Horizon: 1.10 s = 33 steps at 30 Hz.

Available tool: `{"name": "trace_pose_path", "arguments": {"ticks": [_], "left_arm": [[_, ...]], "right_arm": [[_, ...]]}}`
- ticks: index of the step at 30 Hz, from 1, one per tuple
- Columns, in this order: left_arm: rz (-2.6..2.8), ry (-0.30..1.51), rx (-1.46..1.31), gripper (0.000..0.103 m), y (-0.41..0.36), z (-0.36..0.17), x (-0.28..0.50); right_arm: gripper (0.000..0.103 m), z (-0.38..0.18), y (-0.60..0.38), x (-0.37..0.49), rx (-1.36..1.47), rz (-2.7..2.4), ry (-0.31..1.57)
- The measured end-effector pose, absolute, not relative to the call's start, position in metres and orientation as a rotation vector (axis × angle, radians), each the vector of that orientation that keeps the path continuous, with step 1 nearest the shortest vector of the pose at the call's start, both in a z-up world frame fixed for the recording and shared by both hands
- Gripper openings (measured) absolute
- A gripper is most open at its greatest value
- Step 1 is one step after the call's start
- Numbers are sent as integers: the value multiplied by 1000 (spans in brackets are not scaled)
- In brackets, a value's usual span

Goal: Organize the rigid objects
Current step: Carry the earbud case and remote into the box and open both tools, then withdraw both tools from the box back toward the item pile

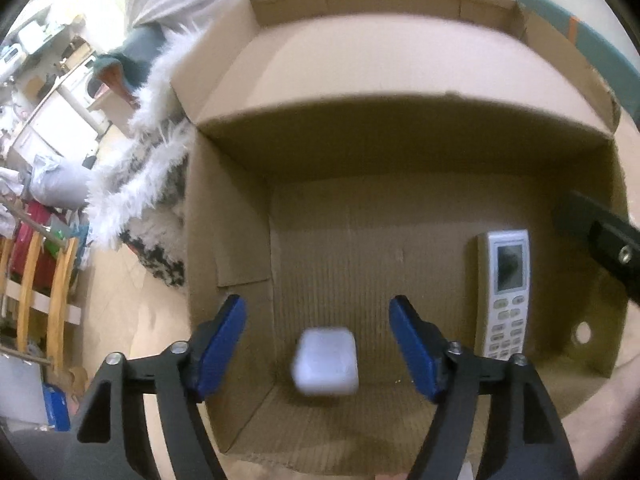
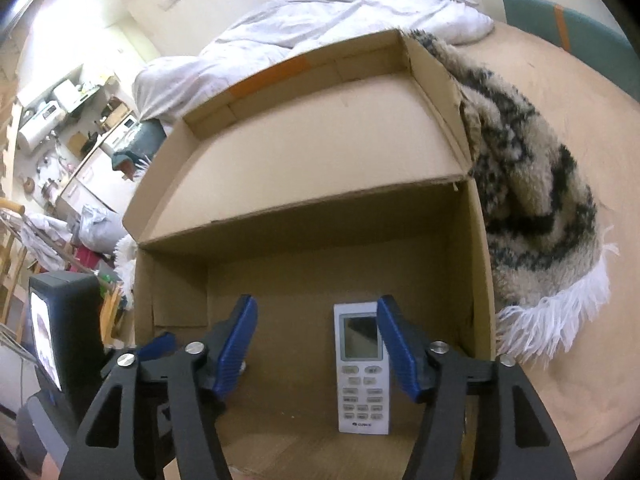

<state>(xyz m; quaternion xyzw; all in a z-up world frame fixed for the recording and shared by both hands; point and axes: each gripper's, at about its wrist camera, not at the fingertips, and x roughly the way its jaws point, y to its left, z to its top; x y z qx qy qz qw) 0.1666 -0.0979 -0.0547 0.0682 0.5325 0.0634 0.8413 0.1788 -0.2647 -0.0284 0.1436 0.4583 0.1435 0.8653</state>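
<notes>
Showing only in the left wrist view, white case (image 1: 325, 361) lies boxed.

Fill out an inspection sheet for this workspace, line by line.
Surface: tan bed cover under an open cardboard box.
Job's things: white remote flat on the box floor, buttons up; blurred white case beside it.
Clutter: patterned fringed blanket, white duvet.
Tongs: left tongs open above the case; right tongs open above the remote, nothing gripped.
Cables: nothing seen.
Surroundings: crowded shelves, wooden rack.
</notes>
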Motion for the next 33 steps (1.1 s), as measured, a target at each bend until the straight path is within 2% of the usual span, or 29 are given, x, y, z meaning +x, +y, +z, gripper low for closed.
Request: {"name": "trace_pose_path", "arguments": {"ticks": [7,12,33], "left_arm": [[146,1110,145,73,-95,-42,159],[152,1089,113,73,-88,-32,151],[140,1079,-24,73,-47,-9,110]], "right_arm": [[99,-23,-270,177,321,292,957],[102,-15,-273,171,319,288,920],[103,5,-287,127,331,197,862]]}}
